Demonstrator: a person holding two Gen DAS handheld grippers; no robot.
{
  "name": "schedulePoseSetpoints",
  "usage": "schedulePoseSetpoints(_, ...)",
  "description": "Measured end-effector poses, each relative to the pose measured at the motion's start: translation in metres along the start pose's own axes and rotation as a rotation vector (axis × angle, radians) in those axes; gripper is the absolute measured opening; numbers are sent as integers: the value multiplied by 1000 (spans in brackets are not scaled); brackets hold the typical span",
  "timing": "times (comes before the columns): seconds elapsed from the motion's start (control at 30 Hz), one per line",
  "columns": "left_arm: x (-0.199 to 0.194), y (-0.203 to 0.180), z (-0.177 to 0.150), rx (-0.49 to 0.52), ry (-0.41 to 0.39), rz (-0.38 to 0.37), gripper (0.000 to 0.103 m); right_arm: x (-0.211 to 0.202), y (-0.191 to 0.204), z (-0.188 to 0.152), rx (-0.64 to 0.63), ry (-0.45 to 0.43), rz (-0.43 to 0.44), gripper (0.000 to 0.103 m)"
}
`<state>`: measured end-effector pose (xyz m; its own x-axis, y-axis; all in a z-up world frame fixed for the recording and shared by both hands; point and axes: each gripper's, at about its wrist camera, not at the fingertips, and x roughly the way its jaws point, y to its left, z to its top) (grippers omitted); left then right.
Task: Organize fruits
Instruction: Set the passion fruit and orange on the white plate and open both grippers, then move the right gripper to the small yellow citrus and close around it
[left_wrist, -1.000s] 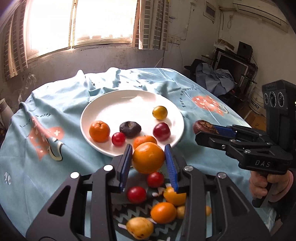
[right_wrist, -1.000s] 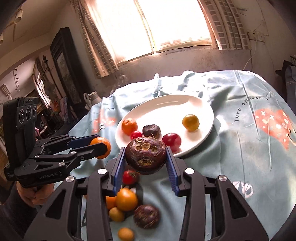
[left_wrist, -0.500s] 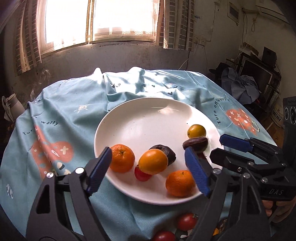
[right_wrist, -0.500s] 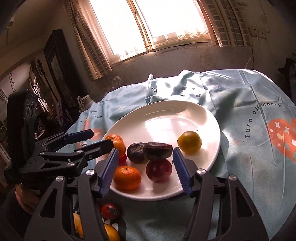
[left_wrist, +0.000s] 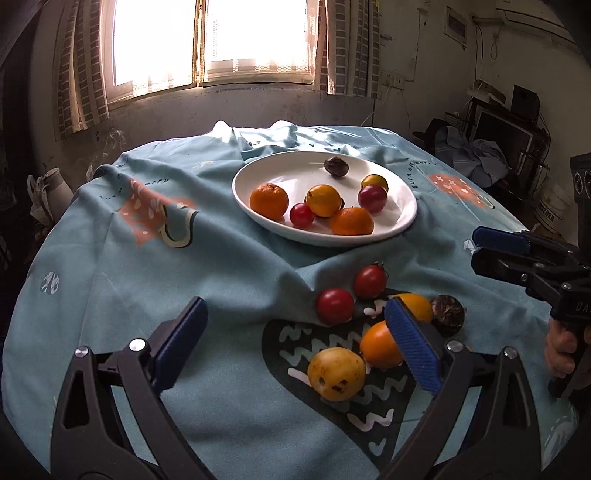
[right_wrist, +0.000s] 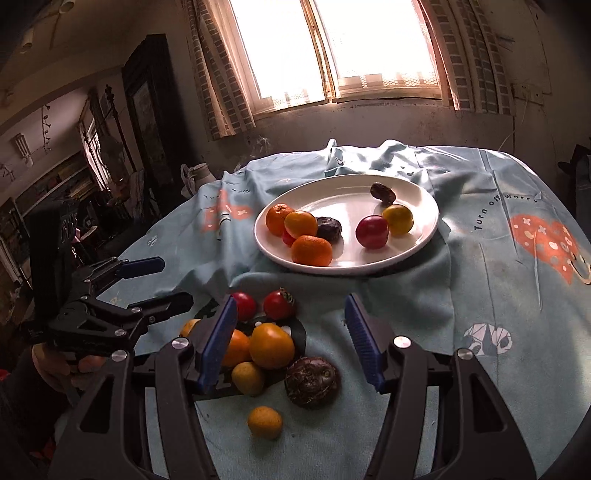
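A white plate (left_wrist: 402, 221) (right_wrist: 424, 236) on the blue cloth holds several fruits: oranges (left_wrist: 269, 200), a yellow fruit (left_wrist: 323, 200), red ones and two dark fruits (right_wrist: 382, 193). Loose fruits lie on the cloth nearer me: two red tomatoes (left_wrist: 334, 305), orange ones (right_wrist: 270, 345), a yellow one (left_wrist: 336, 373) and a dark wrinkled fruit (right_wrist: 312, 381). My left gripper (left_wrist: 295, 347) is open and empty, low over the cloth left of the loose pile. My right gripper (right_wrist: 290, 339) is open and empty above the loose pile.
The round table drops away at its edges. A window and a grey wall stand behind it. A white jug (left_wrist: 55, 182) sits off the left edge; dark furniture and clothes (left_wrist: 476, 155) crowd the right.
Both grippers let go of their fruits on the plate and pulled back toward me. They now hang open over the loose pile. The dark fruit lies at the plate's far side.
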<state>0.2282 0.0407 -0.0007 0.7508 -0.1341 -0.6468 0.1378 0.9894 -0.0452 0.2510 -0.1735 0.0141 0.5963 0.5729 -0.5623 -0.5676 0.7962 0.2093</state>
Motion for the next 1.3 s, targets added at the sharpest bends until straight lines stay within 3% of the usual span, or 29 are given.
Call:
schedulePoseSetpoints(0.13,-9,8,-8,-38,-17,24,98,-1,19,-16,-99,51,-20,61)
schedulePoseSetpoints(0.47,-15,21,-9,-93,-18,51,98,-1,26,-36,-89,170,34,61)
schedulePoseSetpoints(0.7,-15,22,-9,-93,-14,57,98,11,28,-50,-101,270,13,48)
schedulePoseSetpoints(1.13,-13,22,-8,-91,-10,62,98,23,35,-59,-161,306,-26,41)
schedulePoseSetpoints(1.3,-13,23,-9,-93,-10,68,98,26,34,-60,-176,307,-58,26)
